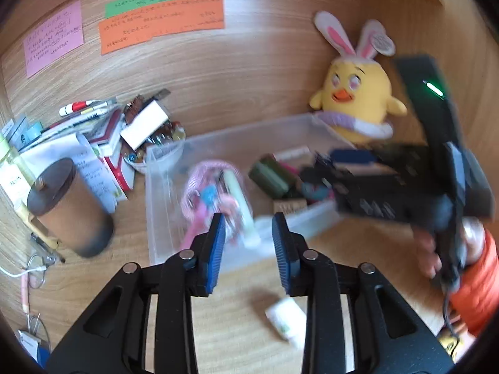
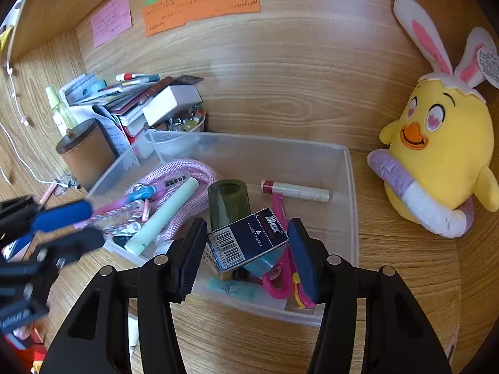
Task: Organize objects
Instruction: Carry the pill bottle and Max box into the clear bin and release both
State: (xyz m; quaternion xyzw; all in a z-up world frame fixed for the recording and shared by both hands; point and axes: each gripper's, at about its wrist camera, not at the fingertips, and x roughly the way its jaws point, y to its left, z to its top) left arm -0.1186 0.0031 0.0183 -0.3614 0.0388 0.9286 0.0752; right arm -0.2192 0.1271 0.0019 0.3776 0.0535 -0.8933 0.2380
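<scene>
My right gripper (image 2: 246, 249) is shut on a dark blue Max staple box (image 2: 249, 240), held tilted over the near right part of a clear plastic bin (image 2: 349, 187). In the bin lie a pink rope (image 2: 187, 171), a pale green tube (image 2: 165, 215), a dark green cup (image 2: 227, 202), a lip balm stick (image 2: 296, 190) and pink scissors (image 2: 280, 277). My left gripper (image 1: 248, 237) stands open with nothing between its blue pads, at the bin's (image 1: 218, 137) near left edge. It shows blurred at the left of the right wrist view.
A yellow plush chick (image 2: 443, 155) sits right of the bin. Left of it are a brown tin (image 2: 85, 152), a pile of books and papers (image 2: 131, 99) and a bowl of small items (image 2: 184, 124). A small white bottle (image 1: 285, 318) lies on the desk. A hand (image 1: 427, 255) in an orange sleeve holds the right tool.
</scene>
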